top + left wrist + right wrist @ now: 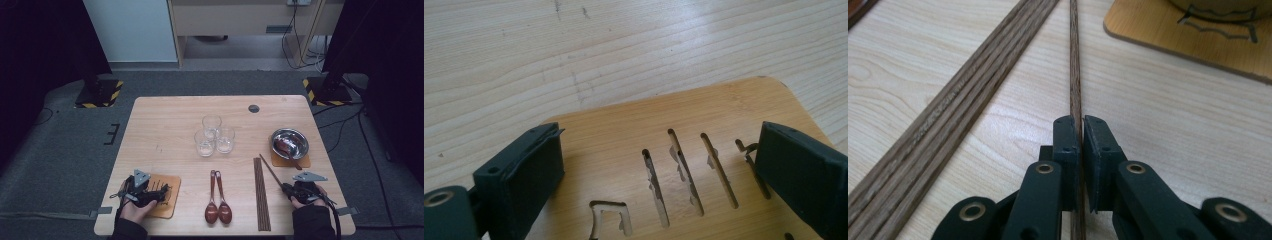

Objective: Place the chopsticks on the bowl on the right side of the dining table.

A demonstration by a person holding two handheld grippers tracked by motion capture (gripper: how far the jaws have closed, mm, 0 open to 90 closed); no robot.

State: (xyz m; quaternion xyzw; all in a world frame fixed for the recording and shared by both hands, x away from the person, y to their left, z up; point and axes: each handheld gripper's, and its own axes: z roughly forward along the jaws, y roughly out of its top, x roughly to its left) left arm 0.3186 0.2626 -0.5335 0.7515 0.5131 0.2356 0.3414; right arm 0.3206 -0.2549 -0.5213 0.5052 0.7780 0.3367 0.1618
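Observation:
My right gripper [286, 188] [1081, 125] is at the table's front right, shut on a single dark wooden chopstick [270, 170] [1074, 60] that runs away from the jaws toward the bowl. Just left of it lies a row of several more chopsticks [261, 195] [963, 90]. My left gripper [150, 192] [659, 160] hovers at the front left, open, its jaws standing wide over a wooden coaster [167, 200] [624, 130] with cut-out slots. Nothing is between those jaws.
Two brown wooden spoons [217, 200] lie side by side at the front middle. Three clear glasses [214, 135] cluster at the centre. A steel bowl [290, 141] with a brown utensil in it sits on a second coaster [306, 162] [1193, 35] at the right.

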